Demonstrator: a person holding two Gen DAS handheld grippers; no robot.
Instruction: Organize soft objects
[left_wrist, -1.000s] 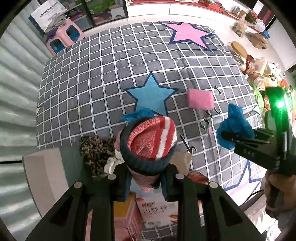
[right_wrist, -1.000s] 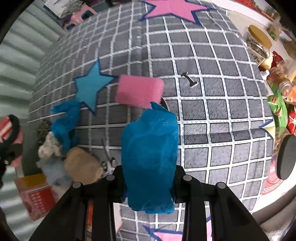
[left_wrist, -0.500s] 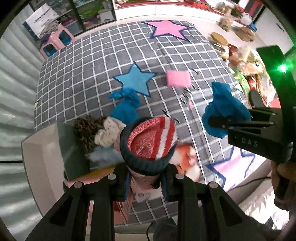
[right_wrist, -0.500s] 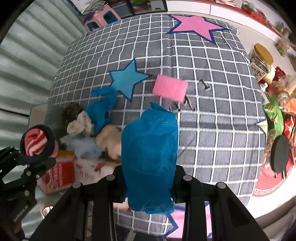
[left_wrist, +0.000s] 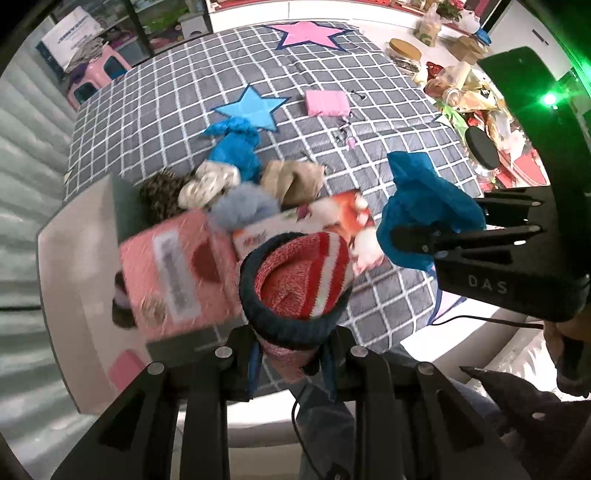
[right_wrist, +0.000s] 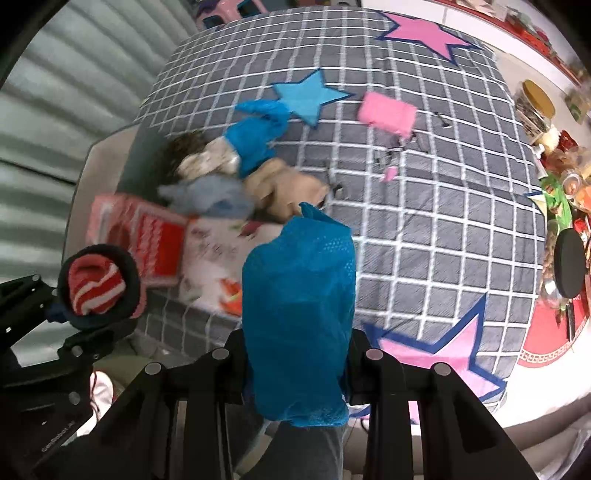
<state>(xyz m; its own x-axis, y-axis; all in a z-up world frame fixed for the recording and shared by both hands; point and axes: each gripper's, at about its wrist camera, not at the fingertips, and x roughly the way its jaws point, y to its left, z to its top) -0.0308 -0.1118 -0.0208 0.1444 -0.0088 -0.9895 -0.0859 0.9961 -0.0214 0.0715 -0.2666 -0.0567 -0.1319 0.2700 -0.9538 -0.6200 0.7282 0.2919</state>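
Looks like the carry step: both grippers are loaded and hanging above the near edge of the checked blanket (right_wrist: 424, 229). The left gripper (left_wrist: 291, 332) has its fingers clamped on a rolled red-and-white striped sock (left_wrist: 301, 280) with a dark cuff. The right gripper (right_wrist: 295, 354) is clamped on a blue mesh cloth (right_wrist: 299, 302), which hangs bunched between its fingers.

Nothing is set down yet, so the next move is probably picking a drop spot. The obvious one is the soft pile (left_wrist: 229, 184) just beyond the pink box (left_wrist: 173, 273): a leopard-print piece, a cream one, a fluffy pale blue one, a tan one and another blue cloth (left_wrist: 232, 147), all touching each other.

In the way: the pink box and a printed carton (left_wrist: 332, 221) beside it sit between the grippers and the pile, so each load would have to go over them. A grey tray (left_wrist: 74, 258) sits left of the box, maybe the real target, can't tell. A pink sponge (left_wrist: 327, 102) lies farther out past the blue star, with small dark clips near it.
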